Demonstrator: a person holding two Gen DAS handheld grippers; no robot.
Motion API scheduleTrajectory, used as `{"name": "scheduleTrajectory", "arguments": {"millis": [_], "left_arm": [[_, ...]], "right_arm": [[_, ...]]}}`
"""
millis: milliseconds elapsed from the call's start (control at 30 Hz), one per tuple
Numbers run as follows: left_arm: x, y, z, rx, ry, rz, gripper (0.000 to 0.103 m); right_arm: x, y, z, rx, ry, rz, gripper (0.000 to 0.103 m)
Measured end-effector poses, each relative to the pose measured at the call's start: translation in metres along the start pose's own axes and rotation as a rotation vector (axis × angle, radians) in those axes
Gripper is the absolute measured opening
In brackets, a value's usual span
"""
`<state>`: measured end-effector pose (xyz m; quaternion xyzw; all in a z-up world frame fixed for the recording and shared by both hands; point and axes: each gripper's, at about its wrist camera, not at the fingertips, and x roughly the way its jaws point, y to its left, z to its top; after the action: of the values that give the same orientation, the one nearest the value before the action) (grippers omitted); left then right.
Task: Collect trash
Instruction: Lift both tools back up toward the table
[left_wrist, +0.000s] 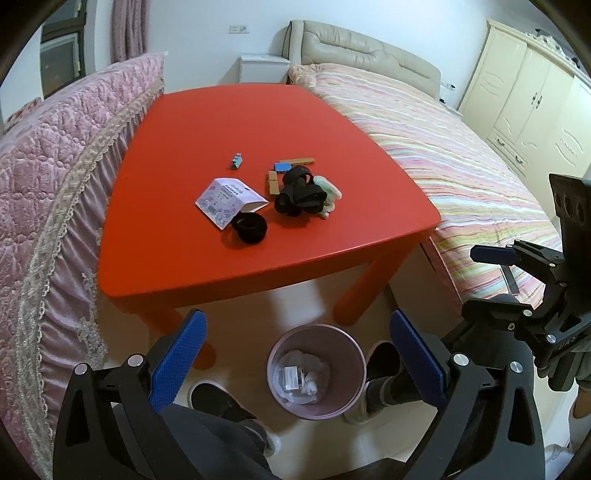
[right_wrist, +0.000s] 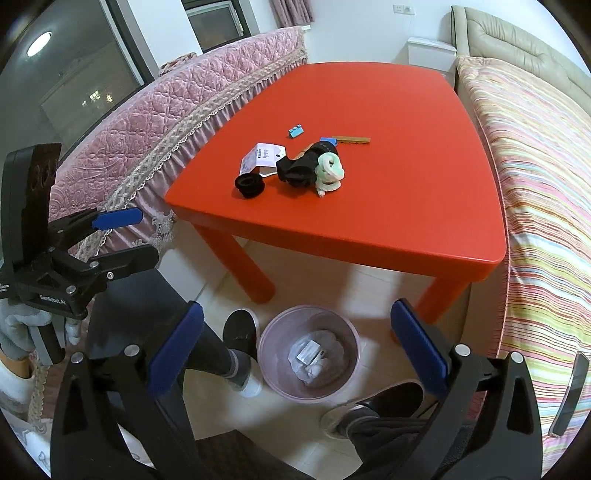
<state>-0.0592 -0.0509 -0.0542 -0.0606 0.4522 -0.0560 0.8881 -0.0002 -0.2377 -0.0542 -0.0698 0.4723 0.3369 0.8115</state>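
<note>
A pink trash bin (left_wrist: 284, 400) (right_wrist: 271, 380) stands on the floor in front of the red table (left_wrist: 177, 251) (right_wrist: 388, 221) and holds white paper scraps. On the table lie a white printed paper packet (left_wrist: 227, 197) (right_wrist: 258, 157), a black ring (left_wrist: 249, 228) (right_wrist: 249, 185), a black bundle (left_wrist: 299, 192) (right_wrist: 301, 168), a pale green rolled cloth (left_wrist: 328, 190) (right_wrist: 330, 169), a small blue piece (left_wrist: 236, 161) (right_wrist: 296, 131) and tan strips (left_wrist: 297, 161) (right_wrist: 351, 140). My left gripper (left_wrist: 297, 356) and right gripper (right_wrist: 297, 349) are open and empty above the bin.
A pink quilted sofa (left_wrist: 55, 177) (right_wrist: 155, 125) flanks the table's left side. A striped bed (left_wrist: 461, 166) (right_wrist: 546, 184) lies along its right. The person's feet in dark slippers (left_wrist: 221, 402) (right_wrist: 240, 332) stand beside the bin. A cream wardrobe (left_wrist: 535, 107) stands far right.
</note>
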Motion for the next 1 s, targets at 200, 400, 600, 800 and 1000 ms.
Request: {"name": "scheduleTrajectory", "arguments": {"millis": [200, 400, 600, 800, 1000], "left_arm": [[0.000, 0.008, 0.004, -0.016, -0.005, 0.004, 0.095], [-0.001, 0.018, 0.017, -0.021, -0.019, 0.018, 0.095], [0.003, 0.032, 0.038, -0.014, -0.022, 0.034, 0.095], [0.011, 0.045, 0.062, -0.004, -0.011, 0.046, 0.095], [0.028, 0.058, 0.097, 0.000, 0.007, 0.063, 0.095]], "right_arm": [[0.000, -0.002, 0.006, 0.003, -0.010, -0.006, 0.099], [0.000, -0.004, 0.019, -0.004, -0.022, -0.010, 0.099], [0.000, -0.009, 0.042, -0.012, -0.033, -0.019, 0.099], [0.004, -0.018, 0.075, -0.035, -0.037, -0.038, 0.099], [0.022, -0.031, 0.122, -0.040, -0.018, -0.075, 0.099]]}}
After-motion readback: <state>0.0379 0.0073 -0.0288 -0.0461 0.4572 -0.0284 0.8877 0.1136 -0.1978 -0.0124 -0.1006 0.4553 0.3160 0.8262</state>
